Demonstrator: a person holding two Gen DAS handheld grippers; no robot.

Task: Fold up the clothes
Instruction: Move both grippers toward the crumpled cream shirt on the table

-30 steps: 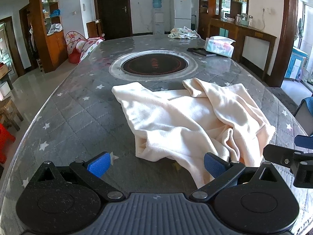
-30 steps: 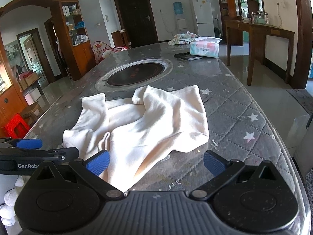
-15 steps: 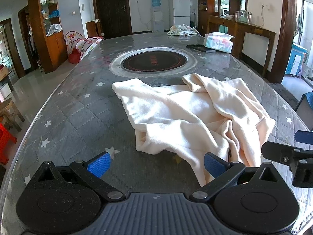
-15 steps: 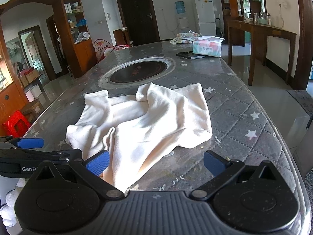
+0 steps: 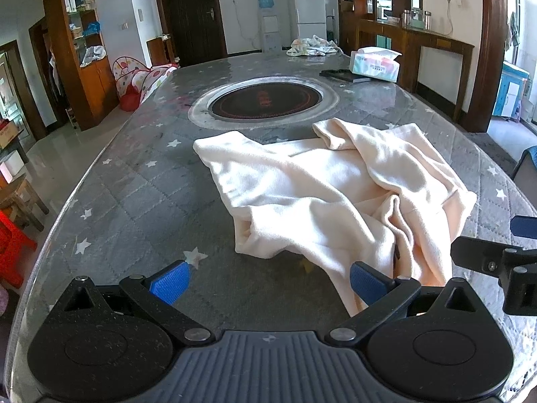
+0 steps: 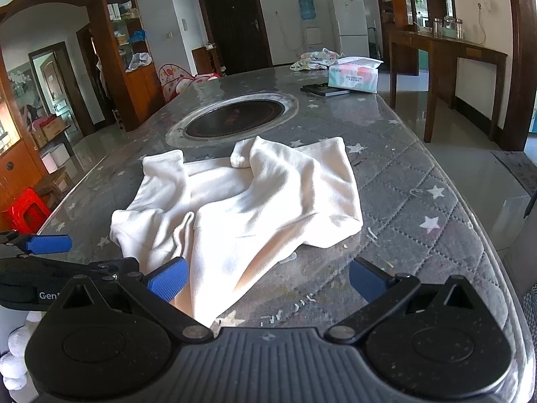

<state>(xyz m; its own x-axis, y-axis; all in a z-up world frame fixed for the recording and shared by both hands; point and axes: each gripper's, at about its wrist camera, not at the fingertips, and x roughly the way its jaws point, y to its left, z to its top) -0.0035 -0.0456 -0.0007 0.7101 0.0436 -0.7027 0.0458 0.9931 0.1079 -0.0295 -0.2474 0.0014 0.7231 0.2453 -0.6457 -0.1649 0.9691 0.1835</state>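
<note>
A crumpled cream garment (image 5: 335, 194) lies on the grey star-patterned table (image 5: 141, 201); it also shows in the right wrist view (image 6: 248, 208). Its near end reaches the table's front edge. My left gripper (image 5: 268, 283) is open and empty, low over the table just in front of the garment's near left part. My right gripper (image 6: 266, 280) is open and empty, with the garment's near end lying between its blue fingertips (image 6: 166, 282). Each gripper shows at the side of the other's view.
A round black cooktop (image 5: 265, 99) is set in the table behind the garment. Further back lie a tissue box (image 5: 374, 63), a dark flat object (image 5: 342, 74) and a bundle of cloth (image 5: 312, 45). A red stool (image 6: 25, 210) stands on the floor at left.
Both grippers have moved a little closer to and lower over the garment. The garment has not moved. Both stay open.
</note>
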